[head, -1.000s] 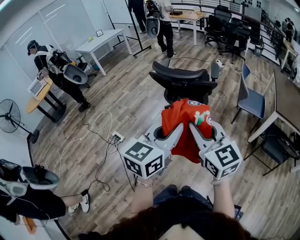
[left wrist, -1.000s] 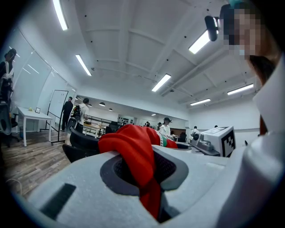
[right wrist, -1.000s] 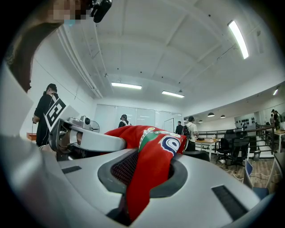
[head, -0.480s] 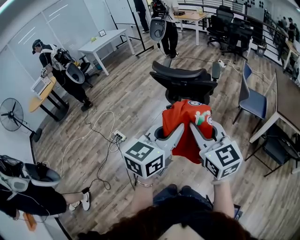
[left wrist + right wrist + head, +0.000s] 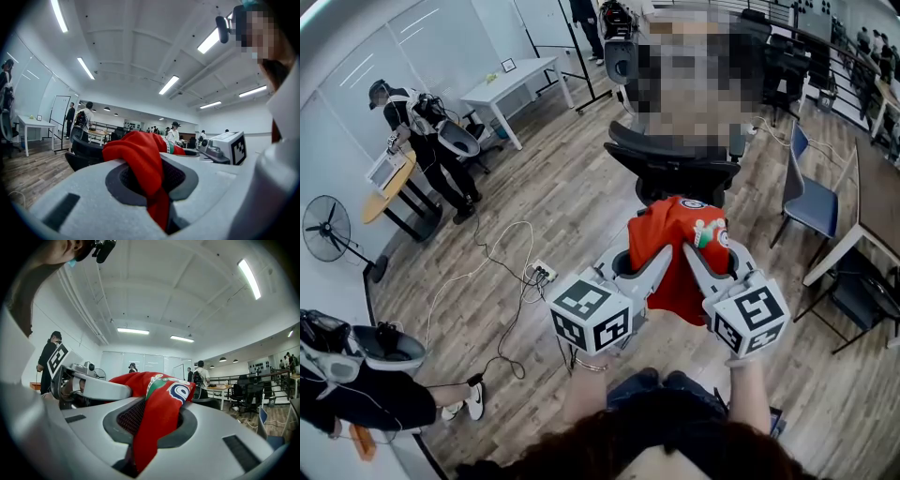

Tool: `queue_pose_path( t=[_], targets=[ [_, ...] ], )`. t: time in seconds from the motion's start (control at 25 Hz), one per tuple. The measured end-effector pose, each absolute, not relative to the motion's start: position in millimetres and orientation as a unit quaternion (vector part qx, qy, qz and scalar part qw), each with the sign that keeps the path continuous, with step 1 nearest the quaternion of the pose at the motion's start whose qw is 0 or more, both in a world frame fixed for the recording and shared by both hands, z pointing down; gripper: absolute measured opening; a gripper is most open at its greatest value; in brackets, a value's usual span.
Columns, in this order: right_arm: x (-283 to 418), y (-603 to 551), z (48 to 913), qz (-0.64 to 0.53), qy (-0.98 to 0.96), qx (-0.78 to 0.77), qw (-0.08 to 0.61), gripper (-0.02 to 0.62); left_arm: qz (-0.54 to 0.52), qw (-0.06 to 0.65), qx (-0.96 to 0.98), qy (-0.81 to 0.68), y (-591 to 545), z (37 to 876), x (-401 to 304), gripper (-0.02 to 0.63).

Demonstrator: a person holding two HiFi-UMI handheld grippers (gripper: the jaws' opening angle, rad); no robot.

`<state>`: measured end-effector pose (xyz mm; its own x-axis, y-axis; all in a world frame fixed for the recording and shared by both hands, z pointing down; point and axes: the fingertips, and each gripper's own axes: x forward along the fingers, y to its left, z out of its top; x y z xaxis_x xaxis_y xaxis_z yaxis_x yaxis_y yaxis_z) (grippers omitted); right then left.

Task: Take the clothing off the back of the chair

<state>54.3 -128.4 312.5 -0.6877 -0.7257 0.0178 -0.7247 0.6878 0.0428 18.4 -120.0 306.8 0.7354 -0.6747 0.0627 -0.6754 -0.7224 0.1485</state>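
A red garment (image 5: pixel 677 253) with white, green and blue badges hangs between my two grippers, clear of the black office chair (image 5: pixel 673 161) that stands just beyond it. My left gripper (image 5: pixel 658 262) is shut on the garment's left part; in the left gripper view the red cloth (image 5: pixel 145 164) is pinched between the jaws. My right gripper (image 5: pixel 692 261) is shut on the right part, and the cloth (image 5: pixel 159 413) drapes over its jaws in the right gripper view. The two grippers are held close together, pointing level toward the chair.
A blue chair (image 5: pixel 811 202) and a dark table (image 5: pixel 872 202) stand at the right. Cables and a power strip (image 5: pixel 539 273) lie on the wood floor at the left. A white table (image 5: pixel 511 80), a fan (image 5: pixel 323 230) and people with equipment occupy the left and back.
Both grippers and the garment keep their place. The people at the back and left have shifted slightly in the picture.
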Motion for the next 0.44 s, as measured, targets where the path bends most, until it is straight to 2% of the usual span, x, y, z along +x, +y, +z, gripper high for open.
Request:
queue_pose_path(
  t=[0.44],
  targets=[
    [51, -143, 317, -0.013, -0.917, 0.397, 0.026, 0.061, 0.003, 0.087, 0.931, -0.353, -135, 312, 15, 0.063]
  ],
)
